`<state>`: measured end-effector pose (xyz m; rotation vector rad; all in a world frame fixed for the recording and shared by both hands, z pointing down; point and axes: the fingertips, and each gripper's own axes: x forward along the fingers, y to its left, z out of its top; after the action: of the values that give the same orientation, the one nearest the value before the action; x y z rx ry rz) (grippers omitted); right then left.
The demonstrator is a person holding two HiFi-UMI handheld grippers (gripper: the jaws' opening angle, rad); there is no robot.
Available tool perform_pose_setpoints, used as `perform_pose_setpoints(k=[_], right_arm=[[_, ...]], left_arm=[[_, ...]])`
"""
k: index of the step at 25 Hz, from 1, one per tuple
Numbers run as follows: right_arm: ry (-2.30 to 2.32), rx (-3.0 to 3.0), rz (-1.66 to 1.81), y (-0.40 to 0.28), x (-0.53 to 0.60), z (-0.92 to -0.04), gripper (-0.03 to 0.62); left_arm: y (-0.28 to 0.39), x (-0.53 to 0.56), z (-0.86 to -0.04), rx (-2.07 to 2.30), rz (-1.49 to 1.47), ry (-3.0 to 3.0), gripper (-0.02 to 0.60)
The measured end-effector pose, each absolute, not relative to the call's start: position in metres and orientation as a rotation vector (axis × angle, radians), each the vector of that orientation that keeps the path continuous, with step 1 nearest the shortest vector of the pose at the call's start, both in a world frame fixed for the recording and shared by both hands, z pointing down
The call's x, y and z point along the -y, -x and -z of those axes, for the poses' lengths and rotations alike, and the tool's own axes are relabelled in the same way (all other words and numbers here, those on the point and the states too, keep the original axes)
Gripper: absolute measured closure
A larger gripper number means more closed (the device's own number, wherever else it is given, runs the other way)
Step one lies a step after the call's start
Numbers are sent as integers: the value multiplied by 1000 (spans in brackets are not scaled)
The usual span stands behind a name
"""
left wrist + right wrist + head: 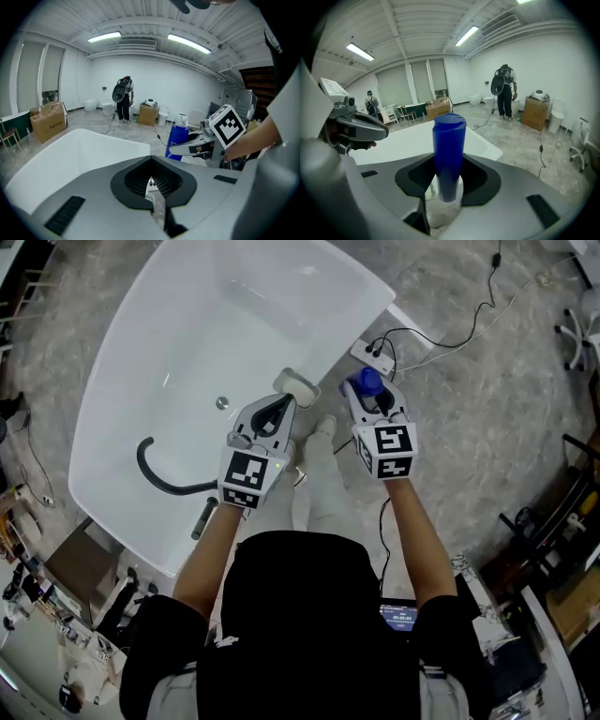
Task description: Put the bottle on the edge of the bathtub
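Between the jaws of the right tongs (373, 401) stands the blue bottle (367, 382), straight up, with its flat top poking out past the jaw tips. The two black pads press on its sides low down, so these tongs are clamped on the bottle. The left tongs (277, 411) are just to the left of them, with the jaws pressed together and nothing in between. The white bathtub (349, 329) lies in front of the left tongs and to the left of the right tongs. From the head view the bottle seems to hang over the floor just past the tub's near edge, not over the edge itself. A small white thing (296, 386) sits on that edge right ahead of the left tongs' tips; I cannot tell what it is. The bottle looks like hard, smooth plastic, so I think it will not squash, but it could slide in the pads if the hold gets loose. I cannot tell if it is full or empty, so it may be heavy or light. It is tall and thin, so it could tip over easily on a smooth tub edge. The best place to hold it is on the round body, near the middle or lower, and it should go down flat on its bottom.
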<state>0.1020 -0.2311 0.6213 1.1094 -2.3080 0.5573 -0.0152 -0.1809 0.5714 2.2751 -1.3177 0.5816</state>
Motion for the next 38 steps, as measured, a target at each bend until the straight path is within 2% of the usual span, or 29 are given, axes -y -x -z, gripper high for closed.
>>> perform_pose_setpoints(k=[12, 38], right_arm=[[-1001, 2316, -545, -81, 254, -689, 430], [-914, 2361, -402, -33, 304, -744, 430]], left_arm=[[20, 176, -619, 1340, -600, -2190, 571], [52, 186, -667, 1381, -615, -2089, 571]])
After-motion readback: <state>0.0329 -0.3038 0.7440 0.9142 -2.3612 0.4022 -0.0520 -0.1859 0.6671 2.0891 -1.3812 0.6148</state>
